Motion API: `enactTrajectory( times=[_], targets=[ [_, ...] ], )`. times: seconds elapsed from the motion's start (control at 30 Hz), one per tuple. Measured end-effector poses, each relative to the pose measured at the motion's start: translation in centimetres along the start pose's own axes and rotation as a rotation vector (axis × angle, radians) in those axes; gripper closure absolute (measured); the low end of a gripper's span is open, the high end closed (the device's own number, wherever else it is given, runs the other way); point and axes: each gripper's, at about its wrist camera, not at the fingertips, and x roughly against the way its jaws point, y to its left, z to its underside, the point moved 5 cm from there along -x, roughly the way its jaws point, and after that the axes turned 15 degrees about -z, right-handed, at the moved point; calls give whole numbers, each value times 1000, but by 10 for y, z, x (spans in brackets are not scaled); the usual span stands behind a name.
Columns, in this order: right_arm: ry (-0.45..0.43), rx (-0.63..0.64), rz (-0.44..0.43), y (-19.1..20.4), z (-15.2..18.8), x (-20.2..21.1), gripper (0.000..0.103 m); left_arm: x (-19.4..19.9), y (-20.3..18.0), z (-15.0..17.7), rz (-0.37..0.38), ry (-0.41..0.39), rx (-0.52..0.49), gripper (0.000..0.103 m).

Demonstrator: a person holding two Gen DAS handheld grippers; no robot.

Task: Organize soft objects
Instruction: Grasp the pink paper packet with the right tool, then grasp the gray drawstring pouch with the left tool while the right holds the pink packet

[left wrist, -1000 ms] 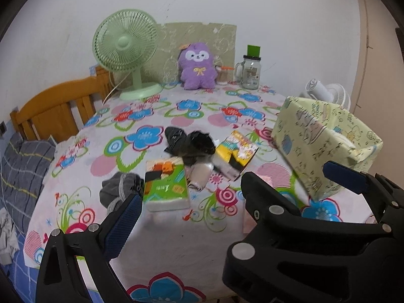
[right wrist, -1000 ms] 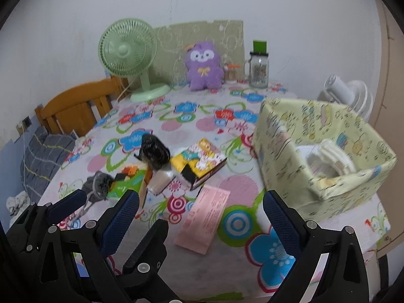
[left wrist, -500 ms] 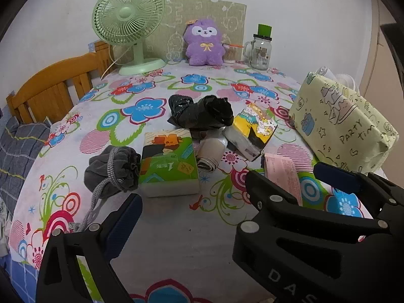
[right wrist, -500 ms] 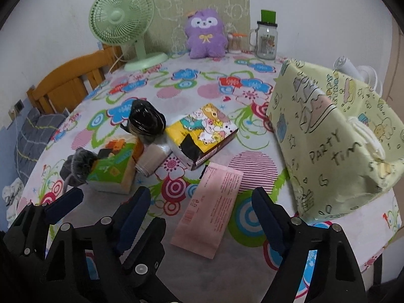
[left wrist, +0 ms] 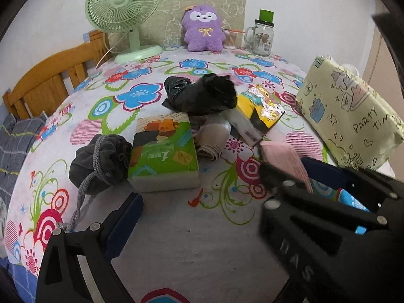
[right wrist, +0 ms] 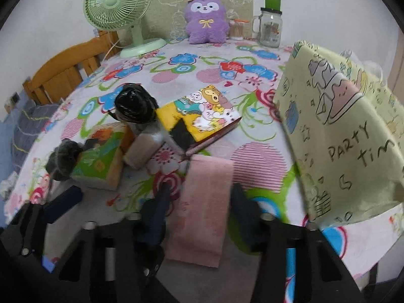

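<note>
A flower-printed cloth covers the desk [right wrist: 176, 275] against a pale wall, with a green fan [right wrist: 118, 2], a purple plush toy [right wrist: 205, 17] and a glass jar [right wrist: 270, 29] lined up at the back. The move we have in hand turns on the pink packet [right wrist: 202, 209]: it lies flat on the cloth straight ahead of our right tongs [right wrist: 198, 197], its long axis running away from us, in line with the fingers, so the two pads stand at its long sides. Our right tongs are closing with the near part of the packet between them; we cannot tell whether the pads already press on it. Our right hand is plainly the nearer one. In the left wrist view our left tongs [left wrist: 202, 197] hang wide open with nothing between them, over bare cloth just short of the green tissue pack [left wrist: 162, 156] and the grey drawstring pouch [left wrist: 101, 161]. The yellow fabric basket [right wrist: 341, 139] stands just to the right of the packet, and we judge that it is where the packet goes.

Against a second ago, both views sit lower and closer to the desk: the packet then lay well ahead of our wide-open right tongs, and now it fills the gap between them. The basket's inside showed then; now only its outer wall shows.
</note>
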Motion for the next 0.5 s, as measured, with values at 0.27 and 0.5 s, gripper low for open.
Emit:
enactTrajectory(
  times=[0.27, 0.5],
  targets=[
    [-12, 10, -1, 2, -1, 5, 62, 6, 3, 0, 5, -4, 13, 6],
    [-55, 21, -22, 13, -5, 24, 62, 22, 12, -5, -5, -36, 38, 6]
  ],
)
